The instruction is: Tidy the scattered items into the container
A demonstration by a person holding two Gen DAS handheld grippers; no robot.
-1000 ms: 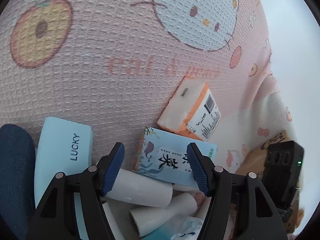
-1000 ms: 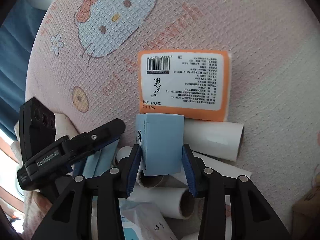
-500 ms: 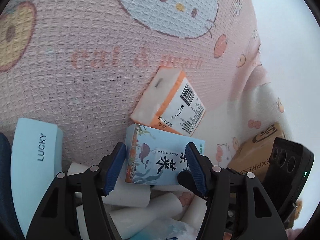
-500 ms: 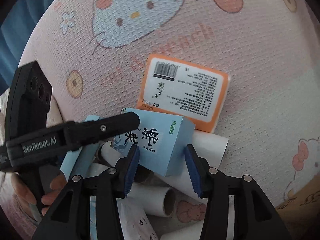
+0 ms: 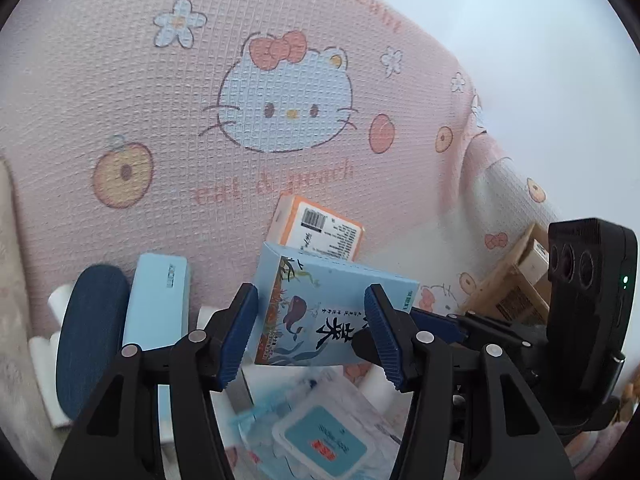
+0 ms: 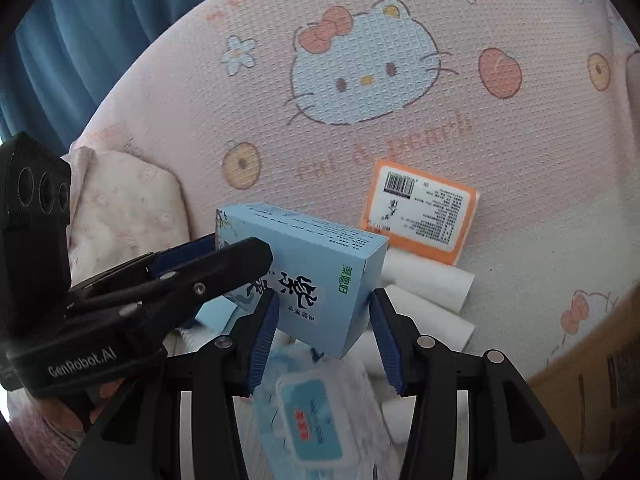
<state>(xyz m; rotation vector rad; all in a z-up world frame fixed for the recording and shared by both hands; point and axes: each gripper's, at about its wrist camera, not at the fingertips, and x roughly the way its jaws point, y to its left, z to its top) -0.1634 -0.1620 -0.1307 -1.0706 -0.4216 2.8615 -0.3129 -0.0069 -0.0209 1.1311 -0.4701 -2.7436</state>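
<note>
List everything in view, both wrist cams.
light-blue box: 1, whale print, lifted, clamped by both grippers
orange tissue pack: 1, flat on the blanket, beyond the box
wet-wipes pack: 1, blue lid, below the box
paper rolls: several, white, beside the wipes
light-blue case: 1, left of the pile
navy case: 1, beside the light-blue case
cardboard box: 1, brown, far right
blanket: 1, pink, Hello Kitty print, underneath
curtain: blue, background
left gripper: black, blue pads
right gripper: same

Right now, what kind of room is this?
Probably a bedroom, on a bed: a pink cartoon-cat blanket covers the soft surface, blue curtains hang behind, and tissue packs, like the orange one, lie about.
</note>
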